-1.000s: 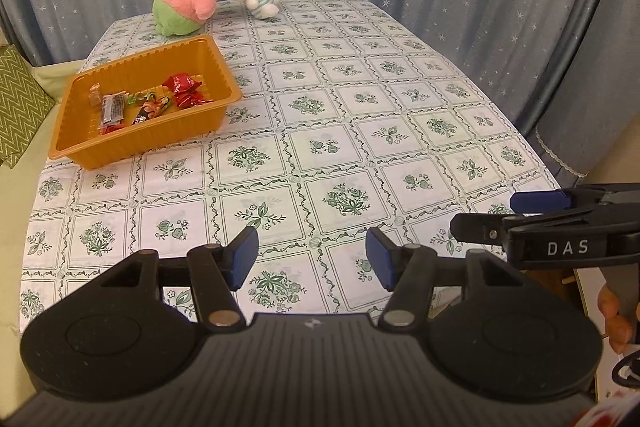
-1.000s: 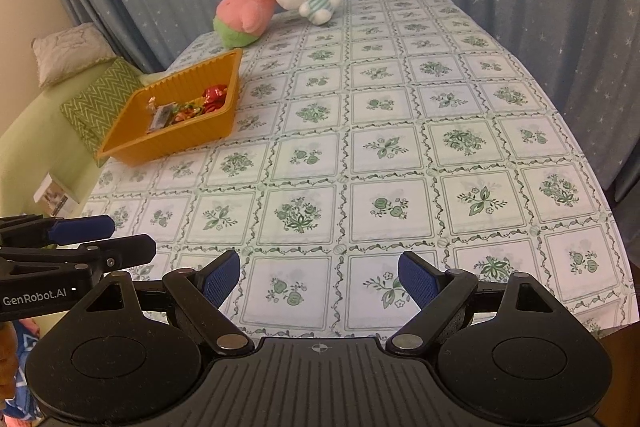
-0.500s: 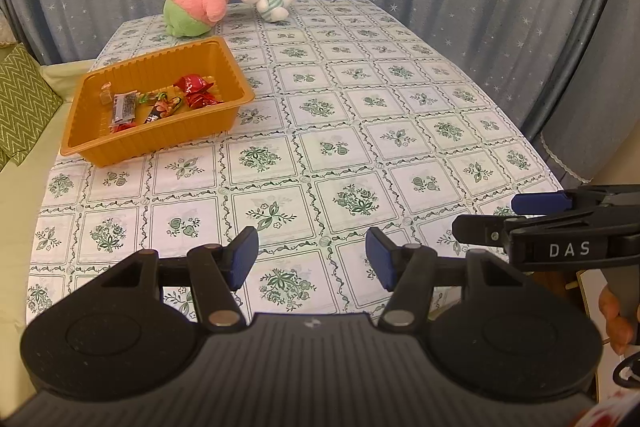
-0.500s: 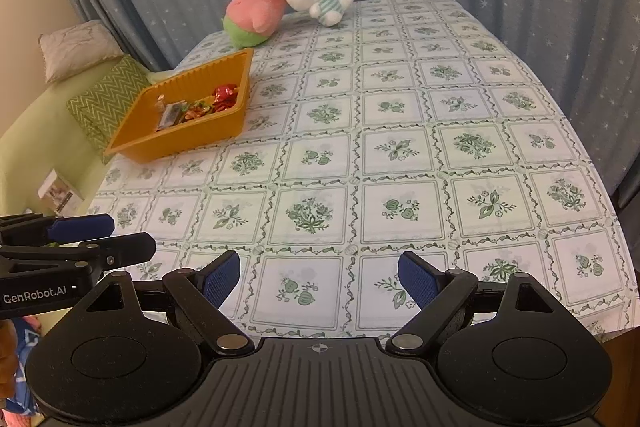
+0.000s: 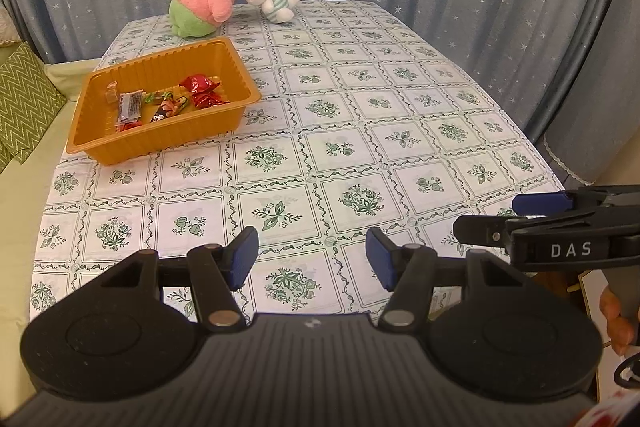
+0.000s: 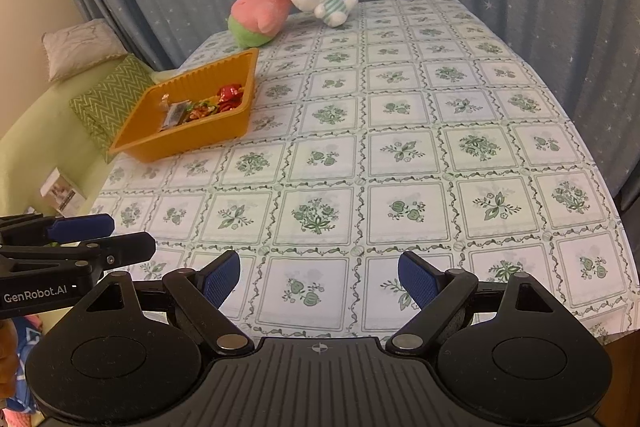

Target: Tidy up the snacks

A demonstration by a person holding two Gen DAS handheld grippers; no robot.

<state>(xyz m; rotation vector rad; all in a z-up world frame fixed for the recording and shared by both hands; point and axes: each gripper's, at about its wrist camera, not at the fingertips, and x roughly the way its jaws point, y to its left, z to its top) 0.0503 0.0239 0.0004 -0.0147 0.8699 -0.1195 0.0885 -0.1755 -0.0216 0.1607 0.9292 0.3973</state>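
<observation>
From the left wrist view, the left gripper (image 5: 312, 259) hangs with its jaws moderately apart and empty over the near edge of the bench (image 5: 400, 115), well short of the orange tray (image 5: 160, 143). The snacks (image 5: 168, 101) lie inside the tray: small wrapped sweets, likely light, crinkly and slippery, best pinched across the wrapper's body. "DAS" reads on the right gripper (image 5: 500, 219) beside it. From the right wrist view, the right gripper (image 6: 319, 279) stands wide and empty, far from the tray (image 6: 180, 143); "GenRobot.AI" shows on the left gripper (image 6: 120, 239). Wrapper print is too small to read.
</observation>
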